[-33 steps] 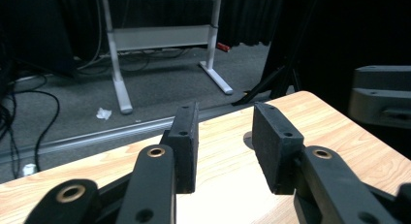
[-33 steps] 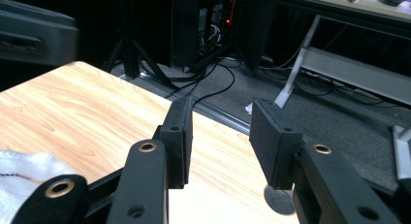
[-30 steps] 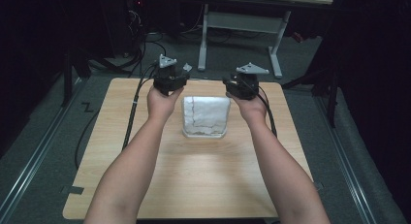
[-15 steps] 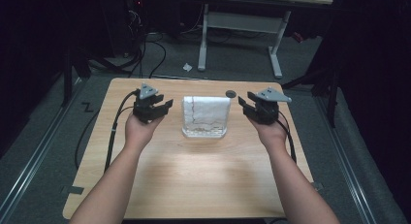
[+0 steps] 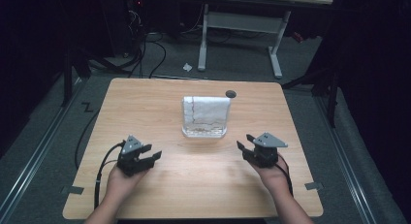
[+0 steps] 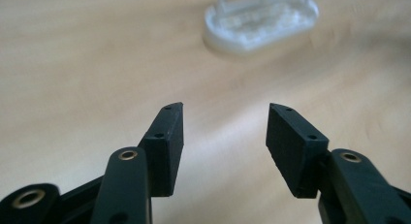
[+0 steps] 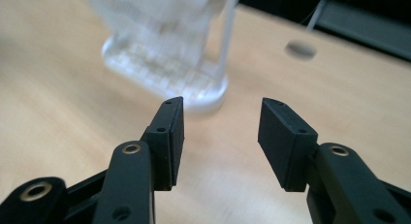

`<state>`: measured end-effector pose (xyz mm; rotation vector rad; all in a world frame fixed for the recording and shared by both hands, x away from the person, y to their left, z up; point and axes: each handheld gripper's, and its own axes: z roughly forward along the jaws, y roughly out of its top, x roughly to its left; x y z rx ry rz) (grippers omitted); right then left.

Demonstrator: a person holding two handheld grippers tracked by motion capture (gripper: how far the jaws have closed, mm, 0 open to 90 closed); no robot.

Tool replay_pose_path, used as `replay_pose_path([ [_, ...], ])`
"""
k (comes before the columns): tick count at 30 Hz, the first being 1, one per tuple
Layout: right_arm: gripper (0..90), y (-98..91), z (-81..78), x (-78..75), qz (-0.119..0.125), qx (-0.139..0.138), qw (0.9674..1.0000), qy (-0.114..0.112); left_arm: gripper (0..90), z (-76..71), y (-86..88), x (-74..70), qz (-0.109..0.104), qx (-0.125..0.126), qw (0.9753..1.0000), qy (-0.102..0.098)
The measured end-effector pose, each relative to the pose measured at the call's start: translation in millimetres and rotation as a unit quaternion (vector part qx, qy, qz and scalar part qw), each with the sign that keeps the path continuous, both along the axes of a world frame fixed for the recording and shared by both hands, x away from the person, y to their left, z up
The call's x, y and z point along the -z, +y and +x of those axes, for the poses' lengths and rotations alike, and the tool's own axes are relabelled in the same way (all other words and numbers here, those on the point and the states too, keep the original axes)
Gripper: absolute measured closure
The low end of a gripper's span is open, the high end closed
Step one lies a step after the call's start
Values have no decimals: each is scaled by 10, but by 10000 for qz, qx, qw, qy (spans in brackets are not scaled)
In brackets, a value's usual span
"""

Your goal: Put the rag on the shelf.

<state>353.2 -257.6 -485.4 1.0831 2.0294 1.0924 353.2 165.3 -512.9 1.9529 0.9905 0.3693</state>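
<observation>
Both grippers back (fingers apart), nr rack [image 5: 204,131]

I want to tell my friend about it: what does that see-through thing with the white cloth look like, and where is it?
Look at the wooden table. Near its far middle stands a clear plastic rack with a white cloth draped over it. Nothing else stands on the table, and a wavy red line runs across the cloth.

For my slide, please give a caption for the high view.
Two open claws, left and right, rest apart from a cloth-draped clear rack.
</observation>
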Motion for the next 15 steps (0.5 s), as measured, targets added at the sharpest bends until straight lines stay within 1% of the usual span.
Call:
replay_pose_path([
  [1,523,19,-62,62,3,-18,9999,111,487,-101,29,62,-81,56,9999,47],
  [2,523,31,-135,124,11,-42,9998,174,495,-194,56,119,-151,67,9998,116],
  [3,522,36,-225,194,58,-29,9998,161,511,-251,63,145,-100,67,9996,269],
  [4,533,24,-322,285,162,2,9998,112,507,-300,64,151,-43,90,9995,303],
  [5,558,7,-402,379,231,35,9996,140,504,-344,70,156,-36,93,9997,200],
  [6,516,7,-417,404,207,21,9991,365,503,-359,73,157,-11,98,9998,176],
  [7,514,7,-417,389,157,-21,9993,335,502,-350,70,157,26,100,9998,172],
  [8,520,4,-418,379,88,7,9998,152,498,-335,70,157,71,108,9998,143],
  [9,519,-1,-398,381,64,63,9999,126,497,-320,69,160,65,103,9998,145],
  [10,519,-3,-370,395,116,127,9996,208,495,-305,70,167,52,96,9998,160],
  [11,519,-1,-346,413,164,142,9994,272,497,-298,72,173,58,98,9998,161],
  [12,518,10,-332,427,163,125,9993,299,508,-297,75,179,76,112,9998,151],
  [15,519,33,-329,457,12,7,9996,284,512,-305,90,183,86,117,9998,111],
])
